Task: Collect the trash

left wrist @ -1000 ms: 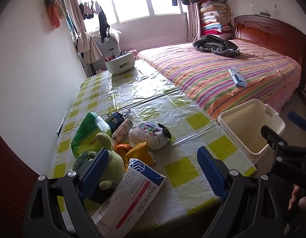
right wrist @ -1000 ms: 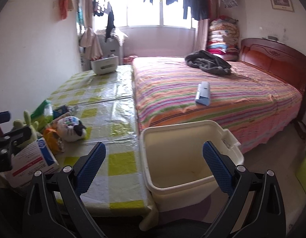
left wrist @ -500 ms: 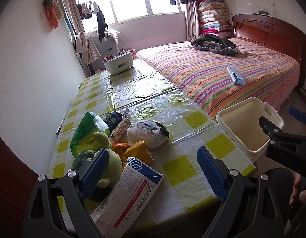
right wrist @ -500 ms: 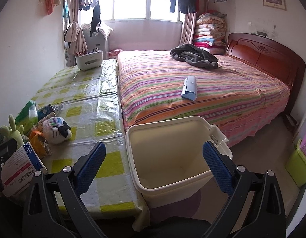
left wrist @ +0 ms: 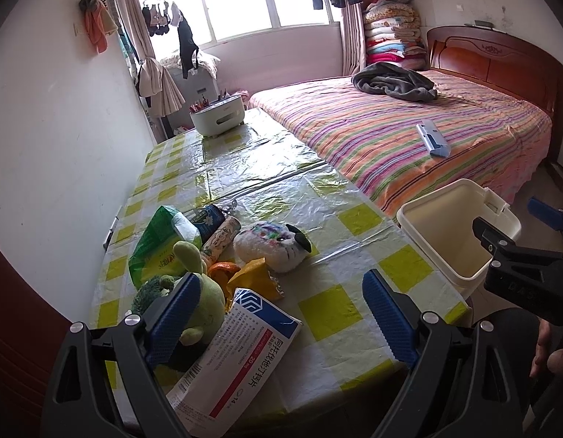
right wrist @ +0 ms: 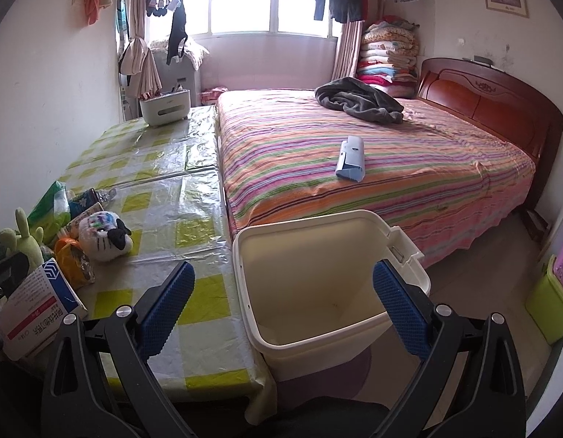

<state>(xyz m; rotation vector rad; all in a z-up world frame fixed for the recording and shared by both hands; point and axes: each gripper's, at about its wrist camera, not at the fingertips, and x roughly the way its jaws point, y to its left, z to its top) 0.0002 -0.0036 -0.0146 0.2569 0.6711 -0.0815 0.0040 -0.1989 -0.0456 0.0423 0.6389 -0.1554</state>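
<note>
A pile lies at the table's near left: a white medicine box (left wrist: pixel 241 350) (right wrist: pixel 37 310), a yellow wrapper (left wrist: pixel 257 279) (right wrist: pixel 75 259), orange peel (left wrist: pixel 221 268), a green bag (left wrist: pixel 159 242), a paper tube (left wrist: pixel 221 235) and a dark blue packet (left wrist: pixel 208 217). A cream bin (left wrist: pixel 460 233) (right wrist: pixel 329 277) stands open beside the table's right edge. My left gripper (left wrist: pixel 281 306) is open and empty, low over the box. My right gripper (right wrist: pixel 283 292) is open and empty above the bin; it also shows in the left wrist view (left wrist: pixel 515 219).
A green plush (left wrist: pixel 195 295) and a white cat plush (left wrist: pixel 272 241) lie in the pile. The checked table (left wrist: pixel 252 168) carries a white organiser (left wrist: pixel 217 118) at its far end. The striped bed (right wrist: pixel 372 153) holds a blue-white box (right wrist: pixel 351 158). Green crates (right wrist: pixel 548 303) stand at right.
Both grippers have drawn back and shifted slightly, so the table and bin sit a little farther in view. Both stay open and empty. Nothing on the table has moved.
</note>
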